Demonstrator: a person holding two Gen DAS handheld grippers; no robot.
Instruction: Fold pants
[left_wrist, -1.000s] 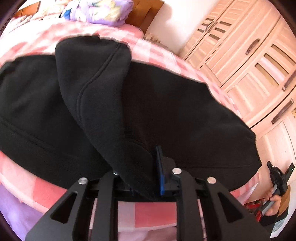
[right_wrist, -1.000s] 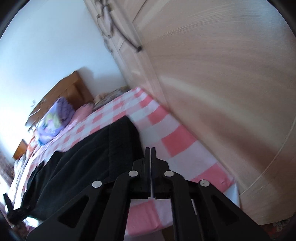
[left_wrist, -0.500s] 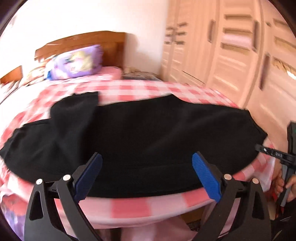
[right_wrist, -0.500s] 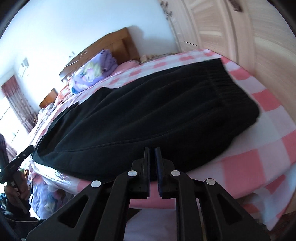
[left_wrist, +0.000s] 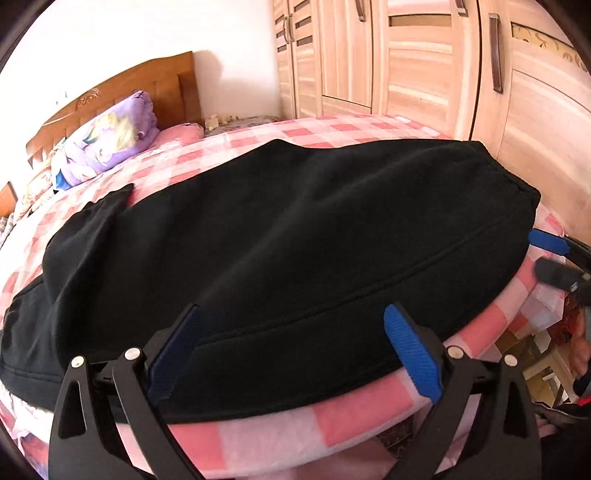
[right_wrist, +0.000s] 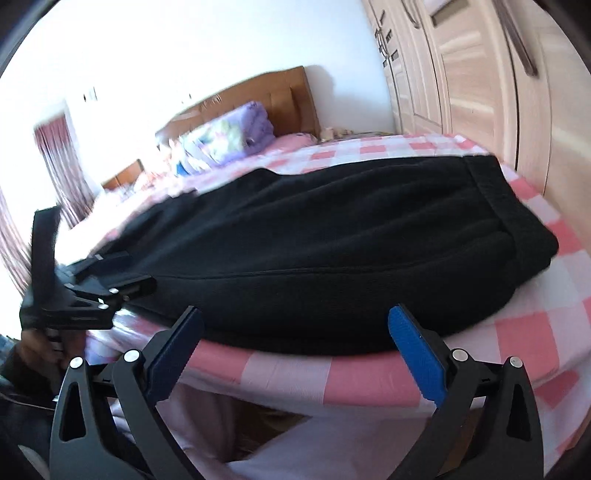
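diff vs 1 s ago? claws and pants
The left claw let go of the pant leg it had pinched and lifted, and now stands wide open. The right claw was shut on nothing; its jaws are opening, still empty. Both views swung to face the pants, which now lie flat, folded lengthwise. The checked blanket, pillow and wardrobe are unchanged.

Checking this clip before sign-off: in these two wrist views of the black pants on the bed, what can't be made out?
- Pants, left wrist view: the leg ends are cut off by the picture's left edge and hidden behind the left gripper.
- Pants, right wrist view: the leg end is hidden behind the other gripper, and motion blur smears that side.
- Layers in the fold: uncountable; the black fabric swallows detail.
- Right gripper: its jaws are opening, nothing between them.
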